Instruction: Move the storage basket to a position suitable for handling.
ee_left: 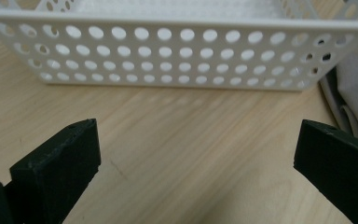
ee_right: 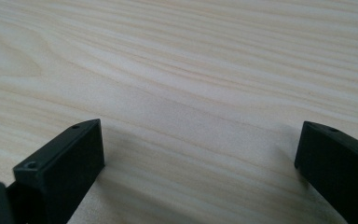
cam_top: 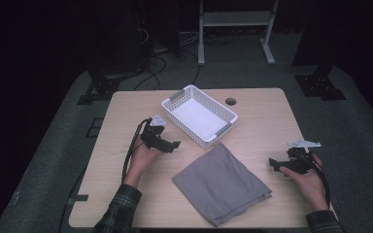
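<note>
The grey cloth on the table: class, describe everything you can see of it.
The grey cloth is a plain, soft-looking fabric folded into a rough rectangle, with layered edges showing at its near right side. It lies flat on the wooden table, turned diagonally, between the two grippers; neither touches it. Its far corner reaches the white perforated basket.

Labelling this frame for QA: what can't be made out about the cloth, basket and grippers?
- Cloth: underside and inner folds hidden by its own top layer in the high view; in the left gripper view the right edge cuts it off.
- Basket: floor hidden behind its near wall in the left gripper view, top cropped.
- Right gripper: jaw tips too small and dark in the high view.
</note>
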{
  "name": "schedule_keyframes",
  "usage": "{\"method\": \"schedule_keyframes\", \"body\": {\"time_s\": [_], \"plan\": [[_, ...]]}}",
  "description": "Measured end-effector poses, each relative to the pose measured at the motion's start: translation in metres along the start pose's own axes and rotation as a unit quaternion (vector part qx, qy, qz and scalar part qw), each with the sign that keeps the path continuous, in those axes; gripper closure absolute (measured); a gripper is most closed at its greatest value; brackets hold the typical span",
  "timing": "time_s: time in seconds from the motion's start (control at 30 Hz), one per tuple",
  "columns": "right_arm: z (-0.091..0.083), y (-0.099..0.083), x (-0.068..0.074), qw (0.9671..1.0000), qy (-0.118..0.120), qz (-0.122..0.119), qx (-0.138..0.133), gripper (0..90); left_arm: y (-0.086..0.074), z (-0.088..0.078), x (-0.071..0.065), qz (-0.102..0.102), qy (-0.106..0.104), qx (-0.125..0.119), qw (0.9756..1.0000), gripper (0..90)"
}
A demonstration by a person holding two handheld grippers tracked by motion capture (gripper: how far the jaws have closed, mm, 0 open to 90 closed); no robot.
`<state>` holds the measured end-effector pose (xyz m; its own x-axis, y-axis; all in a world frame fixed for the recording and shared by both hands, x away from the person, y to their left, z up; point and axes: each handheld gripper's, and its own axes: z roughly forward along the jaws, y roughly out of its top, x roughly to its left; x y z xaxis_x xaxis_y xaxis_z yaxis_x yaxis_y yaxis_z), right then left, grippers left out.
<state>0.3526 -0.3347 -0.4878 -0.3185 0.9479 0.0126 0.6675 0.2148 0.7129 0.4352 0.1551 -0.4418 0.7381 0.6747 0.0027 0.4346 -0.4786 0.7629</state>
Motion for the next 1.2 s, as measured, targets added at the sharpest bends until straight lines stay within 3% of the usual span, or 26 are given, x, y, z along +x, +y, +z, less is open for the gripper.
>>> {"method": "schedule_keyframes", "body": {"time_s": [0.33, 0.63, 0.87, 1.0, 1.2], "plan": [[0.001, 0.001, 0.003, 1.0000, -0.004, 0.004, 0.000, 0.8, -0.024, -0.015, -0.010, 0.005, -0.001, 0.010, 0.9999, 0.0], [-0.003, 0.002, 0.007, 0.9999, 0.001, 0.001, -0.012, 22.0, -0.052, -0.027, -0.015, -0.002, 0.002, 0.021, 0.9998, 0.0], [-0.009, 0.007, 0.012, 0.9995, 0.029, -0.012, -0.010, 40.8, -0.068, -0.032, -0.019, -0.005, -0.002, 0.030, 0.9995, 0.0], [-0.011, 0.013, 0.015, 0.9988, 0.043, -0.018, -0.015, 43.7, -0.073, -0.032, -0.020, -0.006, -0.007, 0.029, 0.9995, 0.0], [-0.013, 0.022, 0.021, 0.9975, 0.061, -0.027, -0.019, 43.0, -0.082, -0.033, -0.026, 0.008, -0.006, 0.032, 0.9994, 0.0]]}}
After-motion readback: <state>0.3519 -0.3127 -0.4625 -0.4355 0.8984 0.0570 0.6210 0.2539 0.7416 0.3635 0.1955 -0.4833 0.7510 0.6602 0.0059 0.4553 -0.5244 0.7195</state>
